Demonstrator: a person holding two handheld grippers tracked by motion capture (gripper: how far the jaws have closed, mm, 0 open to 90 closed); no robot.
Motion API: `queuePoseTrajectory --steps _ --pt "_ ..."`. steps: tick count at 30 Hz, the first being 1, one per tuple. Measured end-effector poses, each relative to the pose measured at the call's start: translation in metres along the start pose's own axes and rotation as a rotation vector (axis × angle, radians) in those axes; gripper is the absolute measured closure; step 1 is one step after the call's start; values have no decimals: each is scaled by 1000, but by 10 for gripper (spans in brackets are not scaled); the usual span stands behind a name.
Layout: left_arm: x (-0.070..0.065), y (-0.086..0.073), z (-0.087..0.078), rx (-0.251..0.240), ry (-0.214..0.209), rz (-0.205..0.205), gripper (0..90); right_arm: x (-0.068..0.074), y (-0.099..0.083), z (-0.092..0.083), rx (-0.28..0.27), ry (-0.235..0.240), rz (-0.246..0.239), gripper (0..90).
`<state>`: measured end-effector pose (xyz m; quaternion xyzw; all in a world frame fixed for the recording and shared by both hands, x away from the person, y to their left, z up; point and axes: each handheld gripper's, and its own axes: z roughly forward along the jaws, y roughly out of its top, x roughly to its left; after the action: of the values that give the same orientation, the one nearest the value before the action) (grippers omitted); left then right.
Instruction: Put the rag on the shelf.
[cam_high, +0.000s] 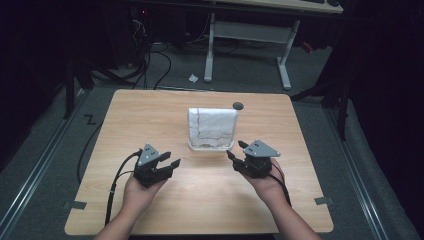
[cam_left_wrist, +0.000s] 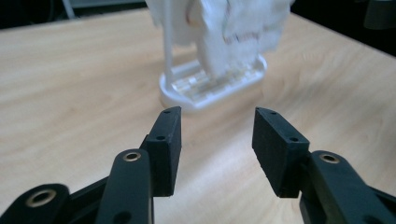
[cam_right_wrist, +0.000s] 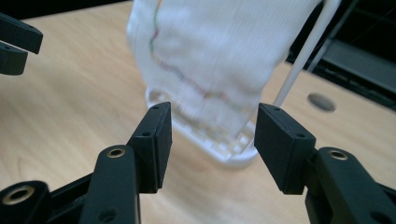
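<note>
**White cloth on its rack, both grippers wide and empty**

At the centre of the high view we see a white plastic rack with an oval slotted base (cam_high: 210, 145) standing on the light wooden table (cam_high: 150, 115). Over it hangs a white woven cloth with a thin wandering red-green line (cam_high: 212, 125), draped down to the base. In the left gripper view the rack's base (cam_left_wrist: 212, 86) sits at upper centre with the cloth (cam_left_wrist: 233, 28) bunched above it. In the right gripper view the cloth (cam_right_wrist: 219, 46) fills the upper middle, and a thin white upright rod of the rack (cam_right_wrist: 303, 56) slants at its right.

We hold the left gripper (cam_high: 169, 161) at lower left of centre in the high view, palm beneath it, jaws aimed up and right at the rack. The right gripper (cam_high: 235, 150) sits at lower right of centre, jaws aimed left toward the rack's near corner, just short of it.

Each gripper's jaws stand well apart with nothing between them. Both are clear of cloth and rack.
</note>
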<state>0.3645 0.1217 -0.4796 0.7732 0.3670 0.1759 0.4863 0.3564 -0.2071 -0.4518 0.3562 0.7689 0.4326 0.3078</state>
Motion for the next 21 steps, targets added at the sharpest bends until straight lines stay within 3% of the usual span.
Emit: queuePoseTrajectory --steps 8,13,14,15,17,20,21 --pt "-19 -37 8 103 -66 17 504 16 -37 6 67 38 11 473" --pt "-36 -52 11 156 -95 67 495 30 -73 2 107 39 36 472" --pt "-37 -52 11 156 -93 87 487 33 -78 0 174 78 17 444" --pt "-35 -52 11 149 -86 97 487 34 -78 -3 165 62 -13 460" --pt "-28 -51 12 148 -78 67 487 33 -79 -5 142 50 -21 466" --pt "-19 -52 13 142 -81 26 481 22 -84 4 167 80 101 461" --pt "-18 -53 13 145 -79 24 481 22 -84 4 167 80 101 461"
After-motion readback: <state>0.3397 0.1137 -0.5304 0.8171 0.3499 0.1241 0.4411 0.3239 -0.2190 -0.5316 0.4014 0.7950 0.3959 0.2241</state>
